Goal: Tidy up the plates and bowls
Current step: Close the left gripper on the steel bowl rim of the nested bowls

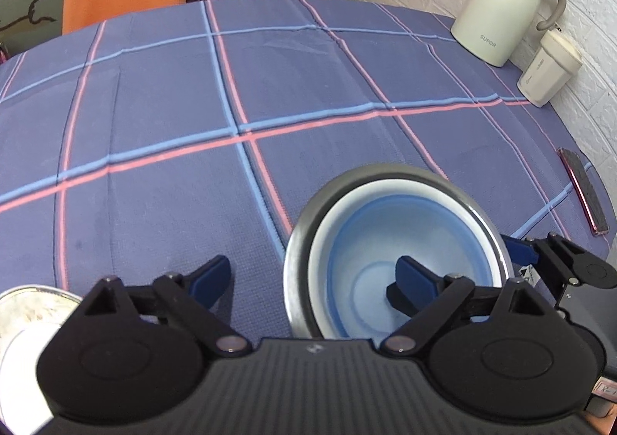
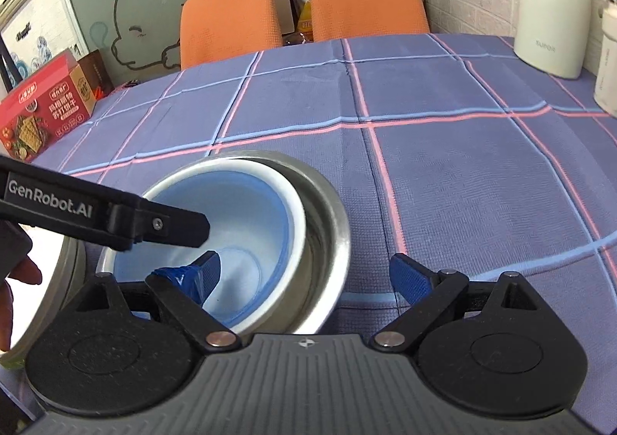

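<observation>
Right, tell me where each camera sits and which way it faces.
Left wrist: sits on the left claw, facing across the table; open fingers straddle the near-left rim of the steel bowl holding the blue bowl.
Right wrist: sits on the right claw, facing the orange chairs; open fingers straddle the right rim.
Shared: both bowls, the white kettle.
</observation>
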{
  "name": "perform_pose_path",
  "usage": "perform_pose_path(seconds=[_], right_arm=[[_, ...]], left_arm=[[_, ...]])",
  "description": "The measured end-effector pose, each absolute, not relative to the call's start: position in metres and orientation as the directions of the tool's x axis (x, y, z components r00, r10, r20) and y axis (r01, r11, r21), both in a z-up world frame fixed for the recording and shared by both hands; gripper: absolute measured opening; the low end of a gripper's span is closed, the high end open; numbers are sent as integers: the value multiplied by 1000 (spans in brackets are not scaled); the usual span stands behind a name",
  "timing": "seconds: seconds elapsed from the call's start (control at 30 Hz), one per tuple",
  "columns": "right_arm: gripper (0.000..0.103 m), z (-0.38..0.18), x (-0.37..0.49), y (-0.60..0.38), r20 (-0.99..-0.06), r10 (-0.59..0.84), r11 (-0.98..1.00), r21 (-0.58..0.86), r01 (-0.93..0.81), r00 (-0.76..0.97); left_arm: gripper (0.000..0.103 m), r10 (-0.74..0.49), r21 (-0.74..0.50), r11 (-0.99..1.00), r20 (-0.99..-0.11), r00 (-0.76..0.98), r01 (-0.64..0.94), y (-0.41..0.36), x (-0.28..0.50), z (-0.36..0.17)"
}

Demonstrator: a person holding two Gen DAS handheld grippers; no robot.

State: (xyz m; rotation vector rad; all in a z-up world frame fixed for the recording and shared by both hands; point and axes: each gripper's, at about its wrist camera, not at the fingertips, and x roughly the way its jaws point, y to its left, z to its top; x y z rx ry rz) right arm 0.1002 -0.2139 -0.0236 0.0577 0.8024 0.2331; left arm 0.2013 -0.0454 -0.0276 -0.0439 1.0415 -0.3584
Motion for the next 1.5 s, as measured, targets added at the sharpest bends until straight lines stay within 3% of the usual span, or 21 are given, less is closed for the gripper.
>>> perform_pose_path(seconds=[0.27,0.47,0.6,0.7,0.8,1.03,1.27,1.5], right_arm=[[85,-29,96,-212,-681,206,976,90,-199,702],[84,-24,99,-206,-706,191,980,101,-171,682],[83,-25,93,-208,-691,211,977,125,-173,691],[80,-26,92,-203,-677,225,974,136,-181,701],[78,-27,91,-196,-669,216,976,116,-186,712],[77,-27,91,-200,-661,206,978,119,-169,722],[78,-29,86,-200,-648,220,975,146,-165,729],[81,-30,87,-192,-638,253,967,154,-202,727]], left_arm=[[91,-282,-173,948,-845,454,267,-45,200,-33],[81,-272,-149,947,-841,467,283,-47,196,-33],[67,-257,-125,950,-833,489,286,-49,194,-32],[44,-295,-154,938,-825,481,311,-53,192,-29],[39,-310,-165,932,-824,474,323,-55,194,-29],[40,-302,-144,932,-817,492,334,-61,192,-30],[42,-359,-223,920,-812,461,323,-62,197,-30],[41,-344,-182,917,-810,475,354,-67,194,-31]])
